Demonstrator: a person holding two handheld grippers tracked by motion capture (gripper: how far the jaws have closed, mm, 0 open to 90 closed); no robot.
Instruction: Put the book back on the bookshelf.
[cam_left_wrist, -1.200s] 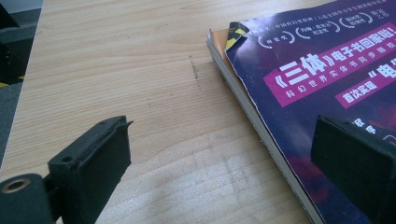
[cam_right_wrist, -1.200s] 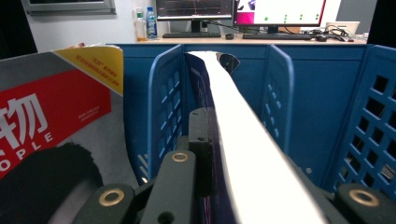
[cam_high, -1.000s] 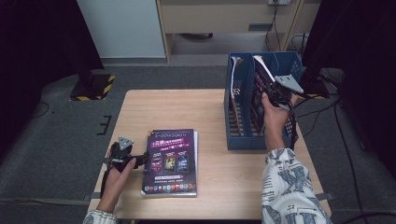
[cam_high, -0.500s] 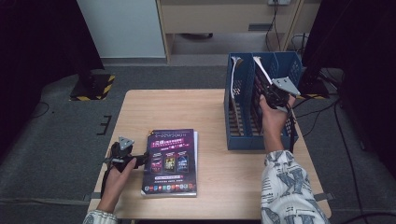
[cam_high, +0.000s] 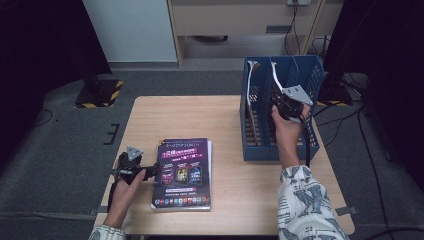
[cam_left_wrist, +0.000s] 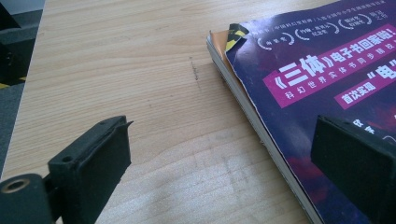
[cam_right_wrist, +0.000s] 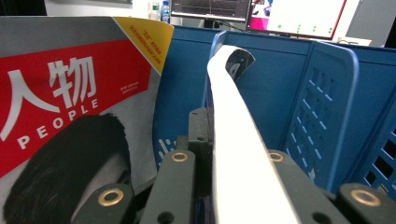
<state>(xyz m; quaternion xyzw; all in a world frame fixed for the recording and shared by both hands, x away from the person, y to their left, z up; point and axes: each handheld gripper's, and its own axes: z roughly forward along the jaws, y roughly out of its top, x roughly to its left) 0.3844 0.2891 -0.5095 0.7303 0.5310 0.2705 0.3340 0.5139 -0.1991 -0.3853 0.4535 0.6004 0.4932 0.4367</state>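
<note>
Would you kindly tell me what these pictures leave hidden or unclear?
- Held magazine: its cover, right gripper view; it stands edge-on.
- Rack slots' bottoms: high view, walls hide them.
- Purple magazine: left gripper view, frame edge crops it.
- Magazines beneath it: high view, covered.

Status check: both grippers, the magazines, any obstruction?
Right gripper shut on magazine in blue file rack. Left gripper open at purple magazine stack. No obstruction.

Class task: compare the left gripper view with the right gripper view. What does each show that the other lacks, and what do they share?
Left gripper view: a purple magazine lying flat on the wooden table, between the open jaws of the left gripper. Right gripper view: the right gripper shut on a magazine's white edge inside the blue file rack, beside a red-titled magazine. Shared: black jaws around a magazine.
</note>
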